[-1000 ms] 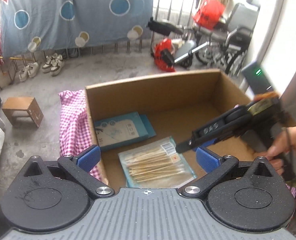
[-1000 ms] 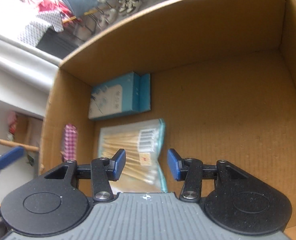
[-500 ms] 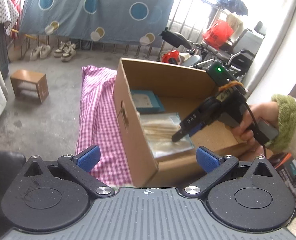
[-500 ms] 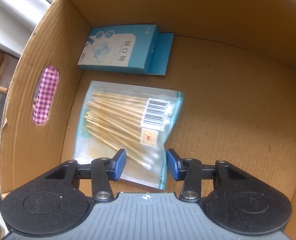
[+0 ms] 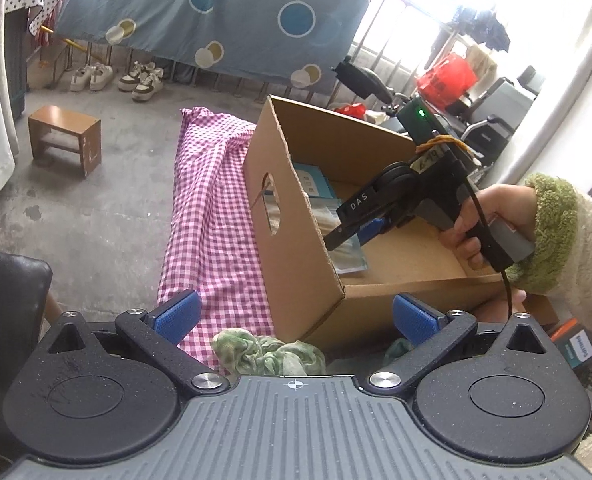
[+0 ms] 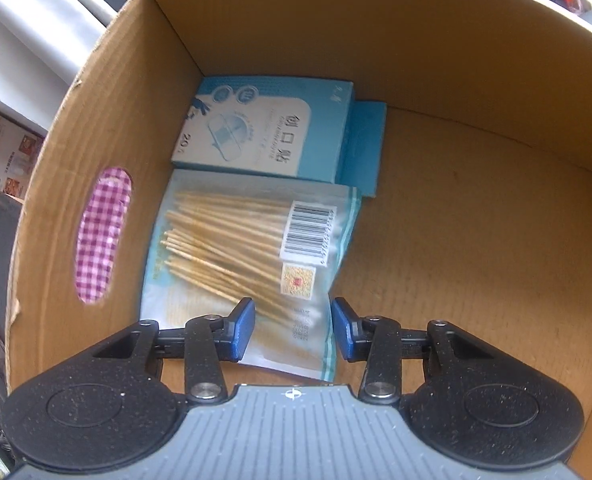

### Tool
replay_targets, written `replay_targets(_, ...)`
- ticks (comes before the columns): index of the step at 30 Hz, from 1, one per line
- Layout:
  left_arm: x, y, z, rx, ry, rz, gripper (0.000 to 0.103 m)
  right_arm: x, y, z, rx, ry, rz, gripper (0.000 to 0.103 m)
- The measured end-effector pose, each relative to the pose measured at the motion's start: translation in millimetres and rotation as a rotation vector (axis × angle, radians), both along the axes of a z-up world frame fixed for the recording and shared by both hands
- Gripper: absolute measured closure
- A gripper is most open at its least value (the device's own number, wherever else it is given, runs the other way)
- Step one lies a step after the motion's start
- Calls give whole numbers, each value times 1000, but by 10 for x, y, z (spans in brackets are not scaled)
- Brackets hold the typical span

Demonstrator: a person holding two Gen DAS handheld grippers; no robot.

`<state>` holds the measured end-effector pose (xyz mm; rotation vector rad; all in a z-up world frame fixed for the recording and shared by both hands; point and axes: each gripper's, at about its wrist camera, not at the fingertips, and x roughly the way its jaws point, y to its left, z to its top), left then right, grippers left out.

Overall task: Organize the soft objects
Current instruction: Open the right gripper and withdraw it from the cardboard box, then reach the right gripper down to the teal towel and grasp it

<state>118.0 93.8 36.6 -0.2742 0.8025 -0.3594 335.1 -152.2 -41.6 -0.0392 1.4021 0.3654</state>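
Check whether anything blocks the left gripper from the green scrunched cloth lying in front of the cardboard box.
Nothing visible does. The green cloth lies just below and ahead of the open left gripper, on the pink checked fabric against the cardboard box. The right gripper is inside the box, out of that path.

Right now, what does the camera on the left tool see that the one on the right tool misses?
Only the left wrist view shows the green scarf by the box's near corner, the wooden stool, the shoes and the person's hand holding the right hand-held gripper. Only the right wrist view shows the barcode on the cotton swab bag. Both show the cardboard box, blue carton and checked cloth.
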Motion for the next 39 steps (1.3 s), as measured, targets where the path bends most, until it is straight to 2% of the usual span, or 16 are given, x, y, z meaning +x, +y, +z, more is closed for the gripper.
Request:
replay_targets(8,-96,-8,-53,4,-3,8,0,-21,-31,129,19,-38,10,58)
replay_targets(12,-127,-35,-59,11,-13,12,0,-177,-125,349,43,-98,17,50)
replay_targets(13,-137,-40,-55,10,-15,15,0,-240,-175,418,58,-114,15,45)
replay_targets(18,-227,-58,-27,-17,-39,33,0,-603,-382,835,120,-218,11,42)
replay_targets(22,-315,-124,2,-7,-52,8,0,-1007,-565,1127,181,-333,-3,34)
replay_targets(28,-454,-202,52,-36,-56,-53,0,-1719,-994,1474,282,-481,-72,32)
replay_targets(33,-555,-210,34,-113,-64,-73,0,-2241,-1299,1503,371,-539,-147,30)
replay_targets(39,-625,-372,-61,-112,-18,-104,0,-2676,-1511,1180,502,-496,-239,30)
